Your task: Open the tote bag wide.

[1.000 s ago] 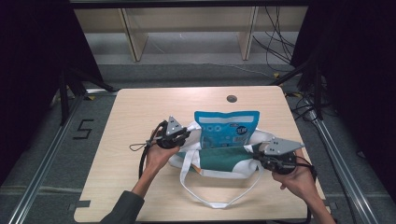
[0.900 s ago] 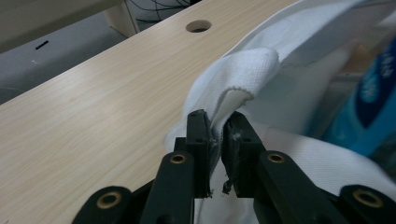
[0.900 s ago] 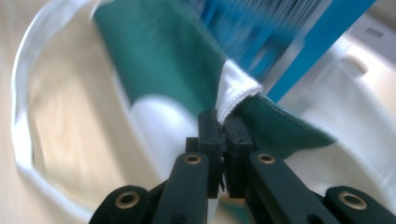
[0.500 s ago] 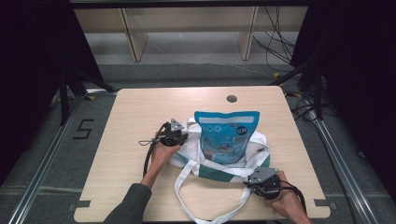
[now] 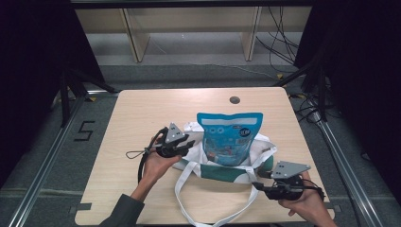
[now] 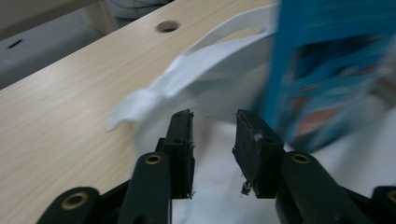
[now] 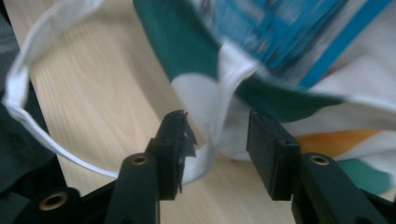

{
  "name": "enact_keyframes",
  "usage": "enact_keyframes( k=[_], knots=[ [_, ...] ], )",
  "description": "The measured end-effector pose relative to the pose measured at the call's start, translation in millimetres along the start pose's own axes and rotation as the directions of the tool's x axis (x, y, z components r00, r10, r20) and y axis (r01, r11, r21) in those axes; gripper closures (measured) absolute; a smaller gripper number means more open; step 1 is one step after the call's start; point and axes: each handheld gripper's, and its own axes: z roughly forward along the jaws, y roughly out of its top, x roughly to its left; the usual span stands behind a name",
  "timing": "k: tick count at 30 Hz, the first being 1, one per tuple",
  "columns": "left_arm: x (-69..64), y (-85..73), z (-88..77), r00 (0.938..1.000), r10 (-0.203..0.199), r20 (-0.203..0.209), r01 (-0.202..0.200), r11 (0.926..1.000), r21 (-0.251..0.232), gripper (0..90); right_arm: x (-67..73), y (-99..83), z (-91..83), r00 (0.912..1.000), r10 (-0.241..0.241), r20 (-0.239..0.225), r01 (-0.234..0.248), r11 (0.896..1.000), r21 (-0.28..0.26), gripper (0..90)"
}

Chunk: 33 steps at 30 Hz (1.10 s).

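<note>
Work in hand: a blue snack pouch (image 5: 229, 138) was being packed into a white-and-green tote bag (image 5: 222, 169) on the bench (image 5: 142, 113).
Pouch: it stood upright with its lower part inside the bag's mouth and its top well above the rim, probably because the cloth around it had bunched and propped it up.
Bag: it lay flat near the middle of the bench, mouth toward the far edge, with one white handle loop (image 5: 189, 198) trailing toward the person.
Left tongs (image 5: 189, 142): released; the jaws had just been opening, and in the left gripper view they stood apart over white cloth (image 6: 210, 186) beside the pouch (image 6: 327, 79), pressing on nothing. They sat at the bag's left rim, seemingly having let the edge go once the pouch was in.
Right tongs (image 5: 257, 185): released too, jaws just opened; in the right gripper view a white strap (image 7: 210, 135) hung between them untouched, with the green panel (image 7: 182, 42) beyond.
Judgement: both sides looked freed so the bag could settle around the pouch; the pouch still needed pushing deeper.
</note>
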Motion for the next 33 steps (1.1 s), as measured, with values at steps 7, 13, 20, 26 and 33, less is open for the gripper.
enact_keyframes(
  k=[7,13,20,26,33],
  knots=[
    [-43.1,-8.4,5.6,0.9909,0.015,0.134,-0.018,0.9996,0.021,74.5,-24.1,26.2,-35.9,0.9864,-0.009,0.164,0.031,0.991,-0.13,59.6],
    [-51.1,-14.9,6.1,0.9862,0.051,0.157,-0.056,0.998,0.027,80.5,-67.9,50.7,-9.6,0.9561,-0.043,0.29,0.063,0.996,-0.062,62.1],
    [-64.1,-28.7,15.9,0.9769,0.122,0.176,-0.141,0.9849,0.101,84.5,-100.3,59.3,47.4,0.9592,-0.115,0.258,0.104,0.993,0.056,85.8],
    [-89.9,-51.8,33.8,0.9462,0.26,0.192,-0.297,0.9351,0.194,89.0,-140.9,43.0,79.1,0.9547,0.032,0.296,-0.06,0.994,0.087,88.3],
    [-91.4,-52.4,34.3,0.936,0.302,0.18,-0.337,0.9171,0.213,89.0,-149.5,21.4,112.6,0.9593,0.108,0.261,-0.143,0.983,0.119,88.2]
  ],
)
